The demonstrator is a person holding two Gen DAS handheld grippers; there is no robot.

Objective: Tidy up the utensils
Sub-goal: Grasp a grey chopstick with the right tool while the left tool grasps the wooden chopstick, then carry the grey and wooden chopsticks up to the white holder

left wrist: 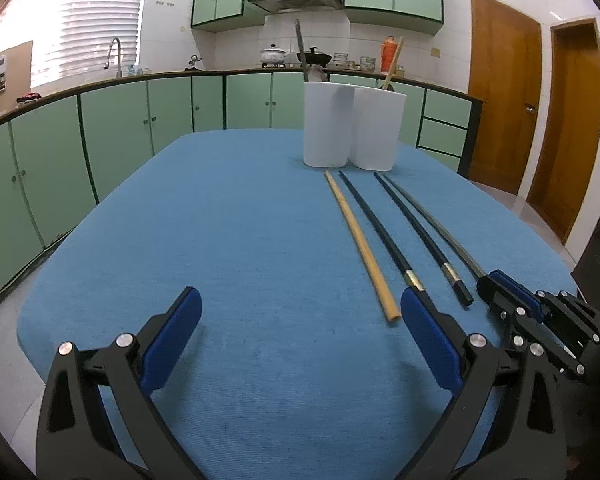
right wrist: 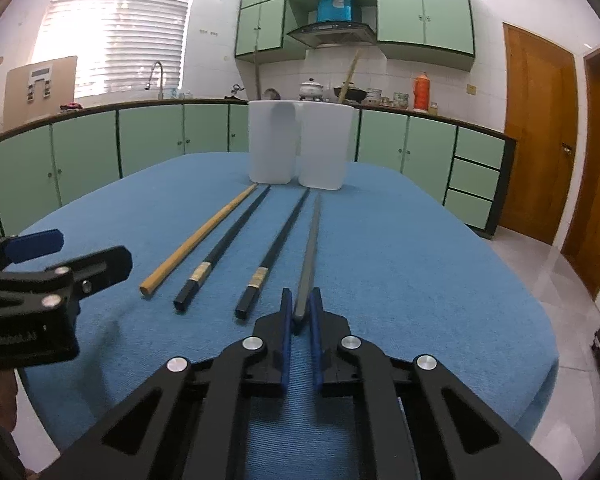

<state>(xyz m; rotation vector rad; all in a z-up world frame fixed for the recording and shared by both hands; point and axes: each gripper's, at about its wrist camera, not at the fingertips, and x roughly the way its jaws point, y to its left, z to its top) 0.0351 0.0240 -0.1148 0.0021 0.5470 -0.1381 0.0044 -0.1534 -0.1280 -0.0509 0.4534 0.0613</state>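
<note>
Several chopsticks lie side by side on the blue tablecloth (left wrist: 220, 240): a wooden one (left wrist: 360, 246) (right wrist: 198, 236), two black ones (left wrist: 374, 226) (right wrist: 228, 240) with gold bands, the second (right wrist: 278, 248), and a grey metal one (right wrist: 310, 256) (left wrist: 432, 224). My right gripper (right wrist: 302, 304) is shut on the near end of the grey metal chopstick; it shows in the left wrist view (left wrist: 508, 292). My left gripper (left wrist: 300, 312) is open and empty, low over the cloth, left of the chopsticks. Two white holders (left wrist: 326, 124) (left wrist: 376, 128) stand behind, each holding a utensil.
The holders also show in the right wrist view (right wrist: 272, 142) (right wrist: 324, 146). Green kitchen cabinets (left wrist: 120, 120) and a counter with pots run behind the table. Wooden doors (left wrist: 500, 100) stand at the right. The table edge falls off to tiled floor on the right.
</note>
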